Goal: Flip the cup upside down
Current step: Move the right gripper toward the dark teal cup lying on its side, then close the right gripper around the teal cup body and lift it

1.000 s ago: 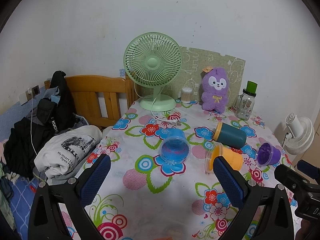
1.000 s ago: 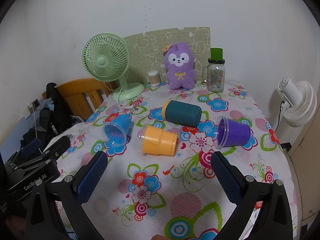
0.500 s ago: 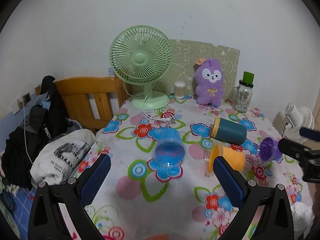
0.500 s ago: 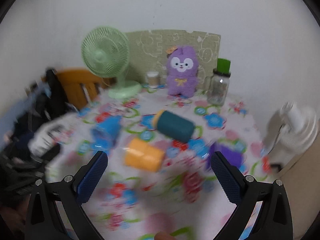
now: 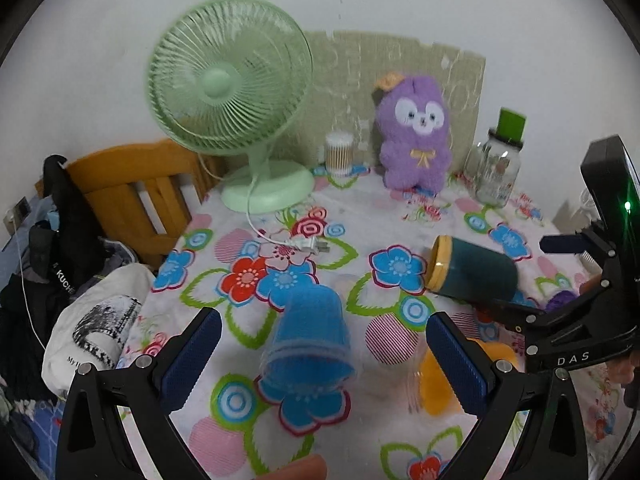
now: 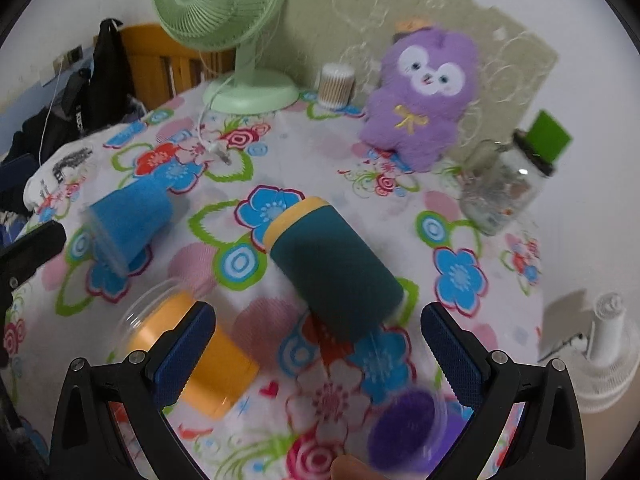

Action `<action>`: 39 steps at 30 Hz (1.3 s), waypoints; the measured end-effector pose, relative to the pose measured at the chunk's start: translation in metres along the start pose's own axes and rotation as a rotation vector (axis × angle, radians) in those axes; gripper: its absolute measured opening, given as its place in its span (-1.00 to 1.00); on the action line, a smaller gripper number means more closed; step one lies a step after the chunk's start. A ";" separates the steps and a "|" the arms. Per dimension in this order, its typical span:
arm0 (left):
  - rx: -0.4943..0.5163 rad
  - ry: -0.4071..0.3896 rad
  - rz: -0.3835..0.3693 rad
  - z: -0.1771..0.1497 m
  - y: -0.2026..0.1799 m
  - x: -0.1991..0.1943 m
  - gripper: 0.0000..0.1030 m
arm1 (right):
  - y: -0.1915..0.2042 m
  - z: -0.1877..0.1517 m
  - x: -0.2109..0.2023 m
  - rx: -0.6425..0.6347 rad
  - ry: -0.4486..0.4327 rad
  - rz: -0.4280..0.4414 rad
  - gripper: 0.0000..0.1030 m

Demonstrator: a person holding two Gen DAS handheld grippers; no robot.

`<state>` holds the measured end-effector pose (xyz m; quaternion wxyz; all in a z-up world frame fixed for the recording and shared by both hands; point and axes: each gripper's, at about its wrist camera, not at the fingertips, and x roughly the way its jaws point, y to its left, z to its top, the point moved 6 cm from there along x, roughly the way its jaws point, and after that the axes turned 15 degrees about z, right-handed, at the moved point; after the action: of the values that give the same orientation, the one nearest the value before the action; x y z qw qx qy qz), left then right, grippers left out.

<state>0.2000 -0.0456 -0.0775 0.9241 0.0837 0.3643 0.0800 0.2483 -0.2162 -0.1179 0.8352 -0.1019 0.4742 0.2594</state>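
Several cups lie on their sides on the flowered tablecloth (image 5: 360, 216). A blue cup (image 5: 310, 340) lies just ahead of my open, empty left gripper (image 5: 320, 360), mouth toward me. A dark teal cup with a yellow rim (image 6: 334, 268) lies just ahead of my open, empty right gripper (image 6: 320, 354). An orange cup (image 6: 192, 350) lies by the right gripper's left finger, and a purple cup (image 6: 404, 428) lies low between its fingers. In the left wrist view the teal cup (image 5: 474, 272) and orange cup (image 5: 438, 384) are at the right.
At the table's back stand a green fan (image 5: 230, 92) with its cord and plug (image 5: 310, 244), a cotton-swab jar (image 5: 339, 152), a purple plush toy (image 5: 414, 136) and a green-lidded glass jar (image 5: 498, 168). A wooden chair (image 5: 136, 188) with clothes stands at the left.
Both grippers have moved forward and down toward the cups: the left closer to the blue cup, the right closer to the teal cup. The cups have not moved.
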 end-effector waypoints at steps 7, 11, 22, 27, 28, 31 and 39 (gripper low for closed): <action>0.045 0.025 0.019 0.018 -0.014 0.029 1.00 | -0.011 0.012 0.043 -0.061 0.104 0.015 1.00; 0.048 0.061 0.024 0.018 -0.017 0.044 1.00 | -0.017 0.015 0.057 -0.076 0.148 -0.014 0.86; 0.067 0.042 0.036 0.015 -0.023 0.040 1.00 | -0.025 0.023 0.074 -0.174 0.241 -0.027 0.55; 0.067 0.025 0.041 0.013 -0.019 0.029 1.00 | -0.024 0.020 0.074 -0.178 0.251 -0.038 0.50; 0.065 0.023 0.041 0.013 -0.018 0.026 1.00 | -0.024 0.019 0.073 -0.161 0.253 -0.031 0.49; 0.065 0.012 0.047 0.011 -0.014 0.019 1.00 | -0.017 0.017 0.066 -0.117 0.244 0.036 0.45; 0.041 -0.003 0.043 0.005 0.000 0.000 1.00 | -0.003 0.026 0.021 -0.068 0.120 0.030 0.38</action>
<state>0.2033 -0.0462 -0.0738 0.9207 0.1105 0.3627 0.0925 0.2783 -0.2012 -0.1215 0.7973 -0.1384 0.5159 0.2812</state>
